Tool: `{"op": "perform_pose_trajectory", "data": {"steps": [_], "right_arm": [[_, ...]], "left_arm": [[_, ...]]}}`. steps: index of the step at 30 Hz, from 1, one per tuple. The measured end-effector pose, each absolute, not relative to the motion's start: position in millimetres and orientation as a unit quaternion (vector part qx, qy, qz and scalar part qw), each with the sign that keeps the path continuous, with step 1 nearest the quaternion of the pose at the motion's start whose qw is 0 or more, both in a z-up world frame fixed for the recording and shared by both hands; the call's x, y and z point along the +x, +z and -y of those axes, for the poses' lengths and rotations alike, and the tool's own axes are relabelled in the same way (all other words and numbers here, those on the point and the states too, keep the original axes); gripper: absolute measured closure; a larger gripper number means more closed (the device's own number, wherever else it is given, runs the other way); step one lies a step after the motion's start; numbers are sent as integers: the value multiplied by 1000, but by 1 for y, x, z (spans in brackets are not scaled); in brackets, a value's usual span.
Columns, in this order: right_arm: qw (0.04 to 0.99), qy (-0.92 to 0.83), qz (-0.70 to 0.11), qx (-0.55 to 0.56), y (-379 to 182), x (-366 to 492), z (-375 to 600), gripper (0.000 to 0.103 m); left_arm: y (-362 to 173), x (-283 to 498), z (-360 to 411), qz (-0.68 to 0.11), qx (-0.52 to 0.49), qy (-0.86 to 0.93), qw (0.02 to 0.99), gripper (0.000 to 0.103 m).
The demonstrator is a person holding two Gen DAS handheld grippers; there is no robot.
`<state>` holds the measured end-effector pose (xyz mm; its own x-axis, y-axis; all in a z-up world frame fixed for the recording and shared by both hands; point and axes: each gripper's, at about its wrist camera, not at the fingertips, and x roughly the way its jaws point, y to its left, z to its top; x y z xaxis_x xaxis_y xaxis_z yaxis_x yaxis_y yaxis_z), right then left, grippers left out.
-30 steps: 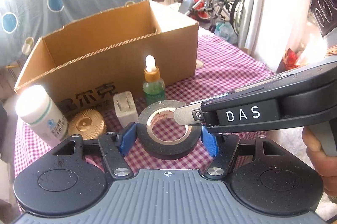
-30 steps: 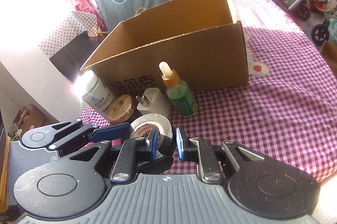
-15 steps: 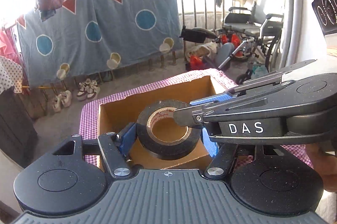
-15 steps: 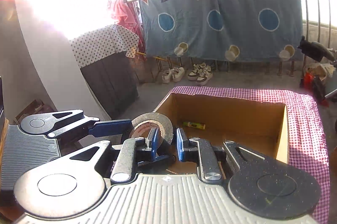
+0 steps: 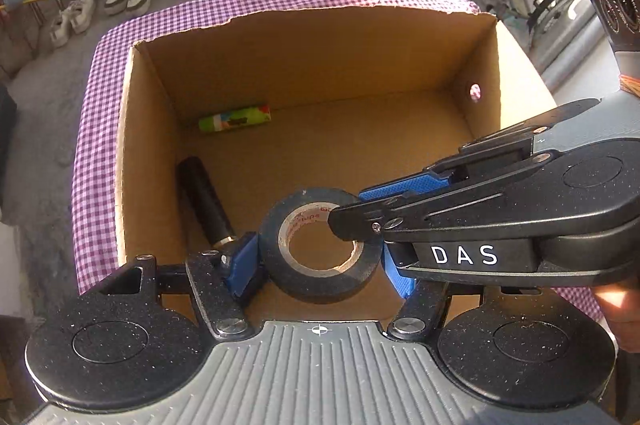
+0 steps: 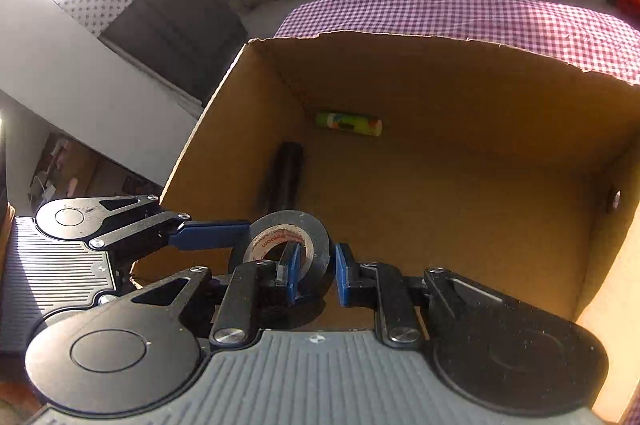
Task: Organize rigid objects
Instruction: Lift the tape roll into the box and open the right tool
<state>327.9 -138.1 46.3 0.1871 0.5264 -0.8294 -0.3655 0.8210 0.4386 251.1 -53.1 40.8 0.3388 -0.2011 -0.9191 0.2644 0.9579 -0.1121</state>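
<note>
Moved: both grippers carried the tape roll [image 5: 320,257] from the table to over the box [image 5: 320,49].
Left gripper [image 5: 318,265]: clamps its outside.
Right gripper [image 6: 316,275]: pinches its wall.

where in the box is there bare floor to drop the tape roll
The cardboard box floor is bare across the middle and the right half, up to the wall with the small hole. The left side is crowded: a green tube lies by the far wall and a black cylinder along the left wall. The tape roll hangs near the front.
</note>
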Motion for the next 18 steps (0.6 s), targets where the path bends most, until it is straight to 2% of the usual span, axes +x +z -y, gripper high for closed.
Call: {"op": "perform_pose_trajectory", "data": {"steps": [10, 18], "right_arm": [[727, 283, -623, 55, 1, 344, 140, 83], [705, 306, -627, 126, -3, 346, 153, 82]], "left_arm": [[14, 260, 75, -603, 79, -151, 779, 35], [33, 256, 60, -594, 55, -147, 789, 32]]}}
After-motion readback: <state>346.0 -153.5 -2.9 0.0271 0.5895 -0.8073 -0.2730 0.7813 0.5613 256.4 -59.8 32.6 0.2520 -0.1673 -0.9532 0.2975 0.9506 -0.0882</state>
